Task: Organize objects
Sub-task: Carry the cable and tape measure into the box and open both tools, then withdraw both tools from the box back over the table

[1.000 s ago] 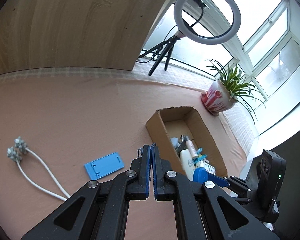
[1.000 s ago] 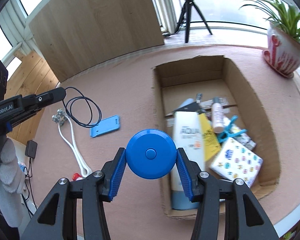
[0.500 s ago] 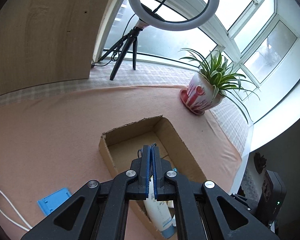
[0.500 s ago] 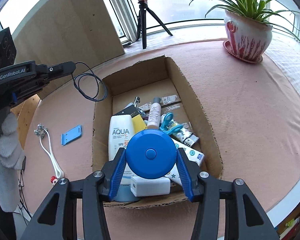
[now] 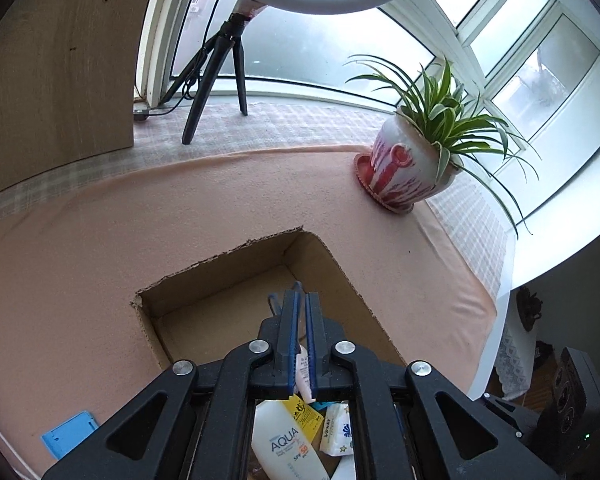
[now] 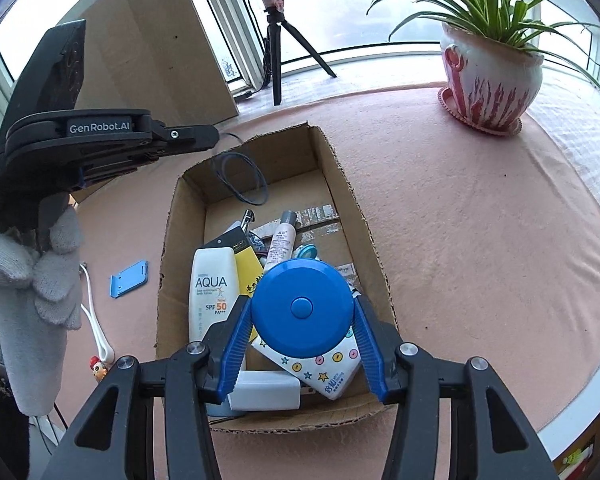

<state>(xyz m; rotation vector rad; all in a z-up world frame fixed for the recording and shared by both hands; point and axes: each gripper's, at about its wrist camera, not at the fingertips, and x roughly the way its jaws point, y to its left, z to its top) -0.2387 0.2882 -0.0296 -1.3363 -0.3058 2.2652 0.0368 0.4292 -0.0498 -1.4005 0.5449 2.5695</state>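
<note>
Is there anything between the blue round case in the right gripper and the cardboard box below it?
Nothing visible blocks it. The blue round case hangs over the open cardboard box; below lie a sunscreen bottle and a patterned pack.

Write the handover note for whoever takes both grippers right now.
Left gripper: shut on the black cable loop, held over the far end of the cardboard box.
Right gripper: shut on the blue round case, above the box's near end.
Done: sunscreen bottle, tissue pack and other small items are in the box.
Left: release both items into the box; then the blue phone stand and white cable on the pink cloth.
</note>
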